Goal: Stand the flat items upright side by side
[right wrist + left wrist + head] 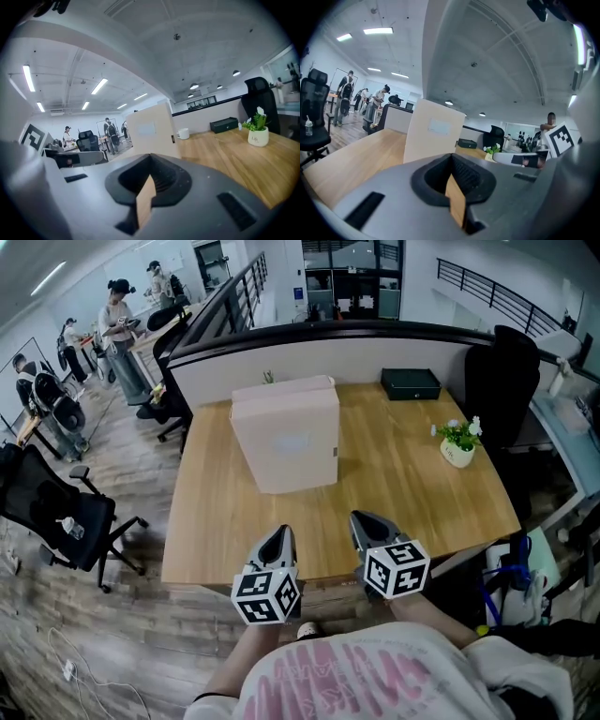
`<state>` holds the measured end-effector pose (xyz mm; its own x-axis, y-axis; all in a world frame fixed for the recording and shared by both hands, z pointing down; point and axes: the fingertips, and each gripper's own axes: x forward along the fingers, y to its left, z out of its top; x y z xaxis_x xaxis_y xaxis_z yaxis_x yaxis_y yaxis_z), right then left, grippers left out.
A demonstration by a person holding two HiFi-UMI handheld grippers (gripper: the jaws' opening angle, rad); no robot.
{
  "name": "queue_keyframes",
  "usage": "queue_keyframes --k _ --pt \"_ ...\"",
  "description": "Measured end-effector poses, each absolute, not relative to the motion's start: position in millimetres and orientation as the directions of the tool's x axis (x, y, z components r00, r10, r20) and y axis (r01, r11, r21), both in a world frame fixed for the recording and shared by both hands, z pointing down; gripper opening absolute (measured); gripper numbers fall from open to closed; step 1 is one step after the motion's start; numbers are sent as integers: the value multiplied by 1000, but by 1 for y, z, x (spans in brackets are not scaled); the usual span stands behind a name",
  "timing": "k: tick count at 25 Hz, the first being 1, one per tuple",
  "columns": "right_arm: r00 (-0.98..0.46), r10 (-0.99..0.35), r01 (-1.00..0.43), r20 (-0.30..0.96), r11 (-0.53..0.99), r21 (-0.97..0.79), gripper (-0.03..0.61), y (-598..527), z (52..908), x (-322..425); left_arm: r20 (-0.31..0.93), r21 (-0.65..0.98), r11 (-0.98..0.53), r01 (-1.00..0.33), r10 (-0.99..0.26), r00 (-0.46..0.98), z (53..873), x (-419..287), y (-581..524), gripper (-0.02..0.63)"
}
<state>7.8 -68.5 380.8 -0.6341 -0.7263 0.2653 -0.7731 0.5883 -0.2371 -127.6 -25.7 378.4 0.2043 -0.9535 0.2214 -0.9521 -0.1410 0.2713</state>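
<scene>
Far left, off the table (211, 521): a black office chair (56, 507) stood on the wood floor, with people (117, 320) farther back.

You held your left gripper (283, 531) over the near table edge. Its fingers were pressed together with nothing between them, as the left gripper view confirmed. It pointed toward the far side.

The cardboard box (286, 432) stood upright on the table around mid-depth, slightly left of centre. It was well apart from both grippers and nothing was touching it. It had a pale label on the near face. It was the only task candidate I could see, and I couldn't tell what it contained.

You held your right gripper (362, 519) just beside the left one, also at the near edge. Its fingers were closed tight and empty too.

In the right gripper view a white mug (183, 134) sat on the table just right of the box, farther back.

Far side, right of the box: a black case (410, 383) lay flat against the partition.

Right side of the table: a small potted plant (458, 442) in a white pot, with a black chair (508, 367) behind it.
</scene>
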Motion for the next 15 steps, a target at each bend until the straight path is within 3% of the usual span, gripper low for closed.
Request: queue_keyframes --k 15 --pt "-640 -719 -766 271 572 -293 -5 -26 404 52 274 261 -51 -964 -954 124 392 -101 46 2"
